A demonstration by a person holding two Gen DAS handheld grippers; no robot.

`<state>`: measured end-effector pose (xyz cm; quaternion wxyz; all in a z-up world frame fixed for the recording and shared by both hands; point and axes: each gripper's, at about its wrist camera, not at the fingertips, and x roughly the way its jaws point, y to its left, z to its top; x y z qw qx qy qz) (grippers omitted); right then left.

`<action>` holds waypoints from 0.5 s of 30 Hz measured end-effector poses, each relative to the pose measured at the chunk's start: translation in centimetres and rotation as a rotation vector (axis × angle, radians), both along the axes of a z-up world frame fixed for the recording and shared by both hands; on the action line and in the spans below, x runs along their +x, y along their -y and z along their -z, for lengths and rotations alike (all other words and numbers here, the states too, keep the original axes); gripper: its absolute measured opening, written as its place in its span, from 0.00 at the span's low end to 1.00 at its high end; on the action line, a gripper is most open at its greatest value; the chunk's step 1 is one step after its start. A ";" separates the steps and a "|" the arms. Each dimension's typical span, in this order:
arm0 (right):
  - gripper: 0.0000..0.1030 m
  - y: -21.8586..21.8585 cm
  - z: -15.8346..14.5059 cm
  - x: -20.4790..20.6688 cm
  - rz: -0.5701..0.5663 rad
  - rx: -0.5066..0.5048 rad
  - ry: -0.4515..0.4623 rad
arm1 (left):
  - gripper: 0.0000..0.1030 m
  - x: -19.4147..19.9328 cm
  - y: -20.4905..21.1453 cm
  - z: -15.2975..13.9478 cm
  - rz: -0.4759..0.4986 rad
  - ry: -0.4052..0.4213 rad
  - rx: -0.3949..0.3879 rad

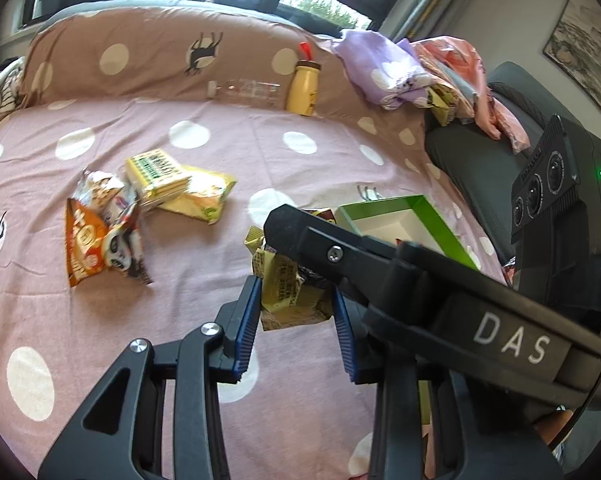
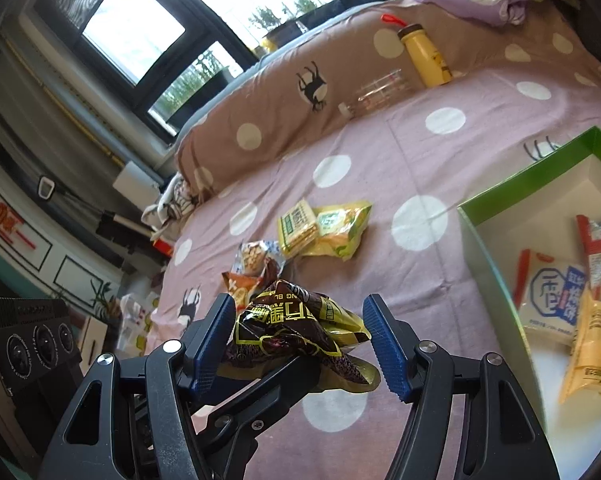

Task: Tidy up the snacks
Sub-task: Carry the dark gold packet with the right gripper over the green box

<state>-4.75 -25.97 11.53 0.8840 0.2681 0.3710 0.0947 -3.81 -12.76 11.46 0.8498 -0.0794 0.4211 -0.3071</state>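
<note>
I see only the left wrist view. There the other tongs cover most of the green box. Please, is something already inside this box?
Observer: Yes. The right wrist view shows a white packet with blue print lying in the green box.
Operator: Only this one?
Observer: No, a yellow packet lies next to it.
Operator: And what do the right tongs hold?
Observer: The right tongs have crumpled packets between their blue pads, a dark brown one with yellow print on top. Both pads touch the bundle.
</note>
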 end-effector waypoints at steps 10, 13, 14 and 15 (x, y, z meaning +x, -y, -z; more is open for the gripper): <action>0.67 2.8 -1.0 -1.6 0.085 0.001 0.036 | 0.32 -0.4 2.7 -0.9 0.063 0.035 -0.014; 0.67 3.6 -1.3 -2.0 0.113 -0.003 0.044 | 0.32 -0.5 3.5 -1.2 0.086 0.042 -0.016; 0.67 3.8 -1.4 -2.2 0.121 -0.003 0.047 | 0.32 -0.5 3.8 -1.3 0.093 0.043 -0.016; 0.67 4.1 -1.5 -2.3 0.129 -0.003 0.049 | 0.31 -0.6 4.2 -1.4 0.101 0.046 -0.014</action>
